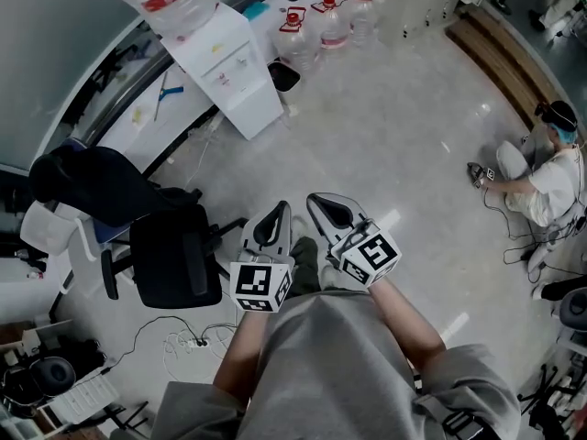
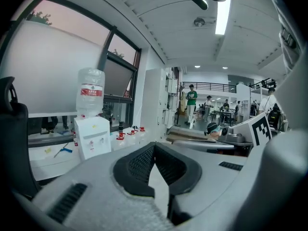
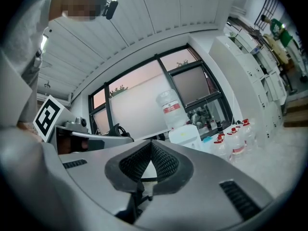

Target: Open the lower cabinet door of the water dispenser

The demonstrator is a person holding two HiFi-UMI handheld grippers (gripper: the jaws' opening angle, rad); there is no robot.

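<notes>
The left tongs (image 1: 279, 211) and the right tongs (image 1: 321, 202) are held side by side over the floor, near the person's body. Each pair is seen pressed together, with nothing caught between. The water dispenser (image 1: 229, 67) is placed far off to the left by the window, well apart from both tongs, its lower cabinet door (image 1: 252, 108) untouched. A black office chair (image 1: 172, 264) is set at the near left. Water bottles (image 1: 326, 24) are lined up just right of the dispenser.

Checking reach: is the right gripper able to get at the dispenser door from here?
Probably not yet: the dispenser stands well beyond the right gripper, though bare floor between them leaves the way free.
</notes>
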